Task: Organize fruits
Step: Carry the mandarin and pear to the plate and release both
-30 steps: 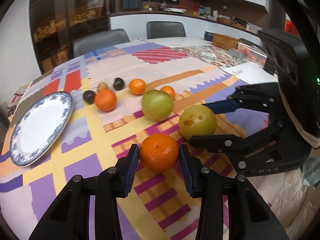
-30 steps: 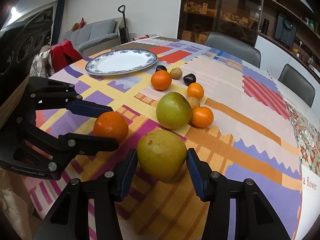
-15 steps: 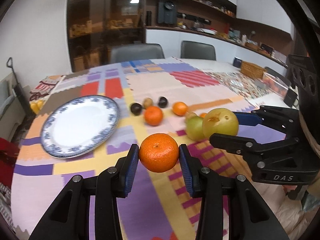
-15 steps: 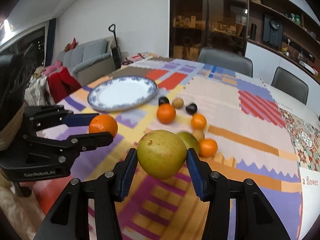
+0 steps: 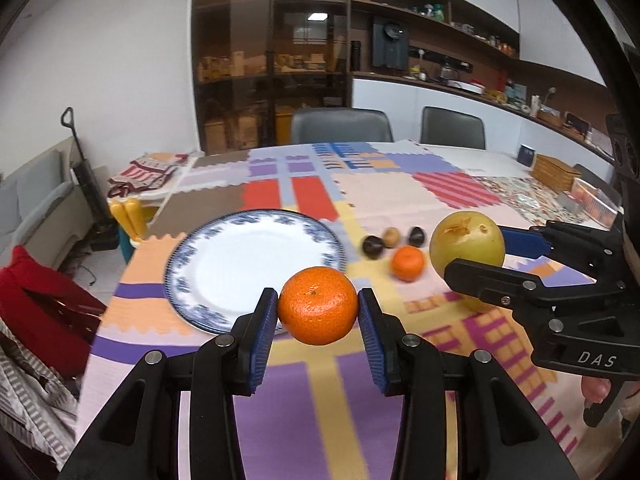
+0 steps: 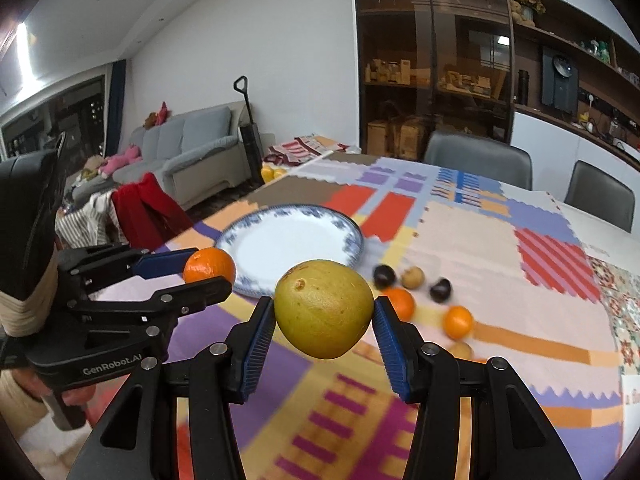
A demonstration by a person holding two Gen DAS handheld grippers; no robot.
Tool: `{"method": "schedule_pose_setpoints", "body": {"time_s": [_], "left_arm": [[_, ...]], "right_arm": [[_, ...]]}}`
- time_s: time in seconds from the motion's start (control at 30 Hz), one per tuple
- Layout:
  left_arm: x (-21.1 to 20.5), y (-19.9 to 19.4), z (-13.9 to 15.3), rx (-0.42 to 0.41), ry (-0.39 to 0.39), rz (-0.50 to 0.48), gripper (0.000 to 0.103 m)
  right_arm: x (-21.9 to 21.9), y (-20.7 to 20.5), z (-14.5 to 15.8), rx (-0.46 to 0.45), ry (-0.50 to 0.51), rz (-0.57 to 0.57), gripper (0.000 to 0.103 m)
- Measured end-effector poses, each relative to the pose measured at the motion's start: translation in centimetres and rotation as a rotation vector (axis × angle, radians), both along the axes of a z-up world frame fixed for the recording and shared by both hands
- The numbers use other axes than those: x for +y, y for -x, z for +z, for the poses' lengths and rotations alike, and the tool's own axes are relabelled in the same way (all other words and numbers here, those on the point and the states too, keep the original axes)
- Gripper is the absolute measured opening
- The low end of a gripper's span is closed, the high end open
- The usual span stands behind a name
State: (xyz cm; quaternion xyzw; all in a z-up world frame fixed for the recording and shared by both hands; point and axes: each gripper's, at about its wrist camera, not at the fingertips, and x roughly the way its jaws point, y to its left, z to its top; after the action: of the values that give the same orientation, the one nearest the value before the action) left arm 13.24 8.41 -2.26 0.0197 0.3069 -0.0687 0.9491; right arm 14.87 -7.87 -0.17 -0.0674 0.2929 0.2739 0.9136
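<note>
while the left wrist camera looked along its own fingers, the left gripper (image 5: 318,306) was clamped on an orange mandarin (image 5: 318,305), both blue pads pressed against its sides, holding it in the air above the patchwork-covered desk (image 5: 300,400). just beyond it lay a white plate with a blue rim (image 5: 256,270), bare. to the right, the right gripper (image 5: 476,258) was gripping a yellow-green fruit (image 5: 466,246), also off the desk. between the two held fruits, farther back, a second mandarin (image 5: 407,263) rested on the cloth, with two dark fruits (image 5: 371,247) and a small tan one (image 5: 391,237) just behind it.

in the right wrist view, the right gripper (image 6: 324,316) was closed on the yellow-green fruit (image 6: 324,314), which filled the gap between its fingers. at the left, the left gripper (image 6: 208,268) held the orange mandarin (image 6: 209,266) near the plate's (image 6: 296,240) close edge. right of the plate, small loose fruits lay on the desk (image 6: 460,248): two dark, one tan, two orange (image 6: 458,322), blurred.
</note>
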Motion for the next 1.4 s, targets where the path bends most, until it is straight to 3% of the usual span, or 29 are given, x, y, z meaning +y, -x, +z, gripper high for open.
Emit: {"method": "schedule_pose_setpoints", "body": {"time_s": [0.27,0.63,0.97,1.4], "left_arm": [[3.9,-3.1,-0.9,0.031,-0.013,0.041,0.040],[7.8,-8.9,-3.3,0.115,0.008,0.080,0.040],[9.0,-12.2,-5.7,0.200,-0.001,0.078,0.040],[8.8,-13.2,-6.7,0.225,-0.014,0.071,0.040]], "right_arm": [[4.0,-3.2,-0.8,0.005,-0.007,0.006,0.051],[8.5,-9.0,-3.8,0.102,0.041,-0.001,0.051],[10.8,-12.7,-6.8,0.188,0.091,-0.020,0.051],[10.9,-13.7,-8.1,0.223,0.101,-0.025,0.051]]}}
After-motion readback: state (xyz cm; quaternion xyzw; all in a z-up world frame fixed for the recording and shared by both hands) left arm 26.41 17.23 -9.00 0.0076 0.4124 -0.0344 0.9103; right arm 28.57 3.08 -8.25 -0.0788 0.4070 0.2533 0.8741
